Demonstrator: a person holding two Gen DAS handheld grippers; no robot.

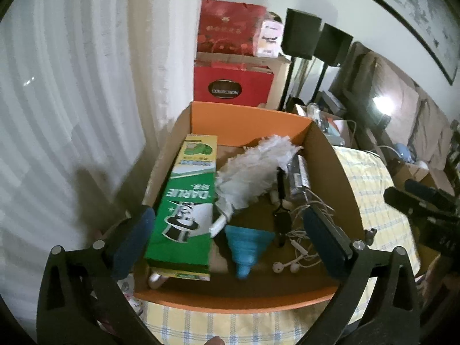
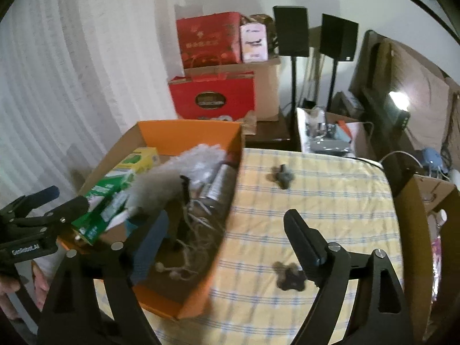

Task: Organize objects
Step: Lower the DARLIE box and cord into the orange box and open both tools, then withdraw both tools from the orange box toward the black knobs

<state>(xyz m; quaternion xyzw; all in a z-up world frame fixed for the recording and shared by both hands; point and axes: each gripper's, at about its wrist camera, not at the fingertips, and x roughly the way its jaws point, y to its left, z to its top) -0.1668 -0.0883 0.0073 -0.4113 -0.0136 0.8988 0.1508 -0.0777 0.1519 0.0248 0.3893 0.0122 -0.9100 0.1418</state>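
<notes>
Surface: table under a yellow checked cloth [image 2: 316,201]
Left part: orange cardboard box [image 2: 189,304] rested directly on cloth
Right part: two small dark pieces lay apart, one far [image 2: 283,176], one near [image 2: 290,279]

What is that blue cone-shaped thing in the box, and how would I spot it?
Find the orange cardboard box on the checked tablecloth. Near its front, between the green toothpaste carton and the tangled white earphones, lies a blue ribbed funnel, the only blue thing inside.
</notes>
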